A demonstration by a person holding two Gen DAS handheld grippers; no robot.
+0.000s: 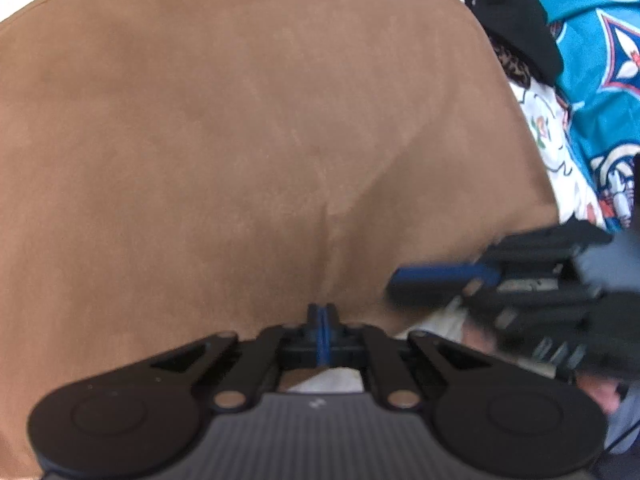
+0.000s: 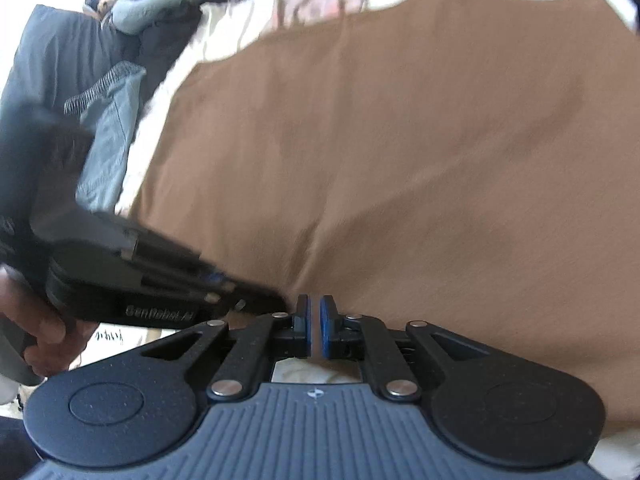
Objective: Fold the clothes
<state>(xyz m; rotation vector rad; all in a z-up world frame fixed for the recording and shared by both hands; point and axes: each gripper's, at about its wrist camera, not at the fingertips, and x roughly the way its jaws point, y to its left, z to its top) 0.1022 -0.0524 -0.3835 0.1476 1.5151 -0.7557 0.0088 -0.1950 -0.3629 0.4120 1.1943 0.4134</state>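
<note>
One brown garment (image 1: 240,140), spread flat over white patterned bedding (image 1: 548,136); near hem pinched at two adjacent points, probably for lifting that edge and carrying it over as a fold. Left gripper (image 1: 322,312): blue pads pressed together on the hem, cloth puckering into a crease above the tips. Right gripper (image 2: 316,312): clenched on the same edge, thin layer of fabric between the pads, just beside the left. Fabric: matte, soft, suede-like nap, limp, few wrinkles. Beyond the right-hand edge: teal printed garment (image 1: 600,60) and black clothing (image 1: 512,8). Beyond the opposite edge: grey clothes (image 2: 112,128), heaped loosely.
</note>
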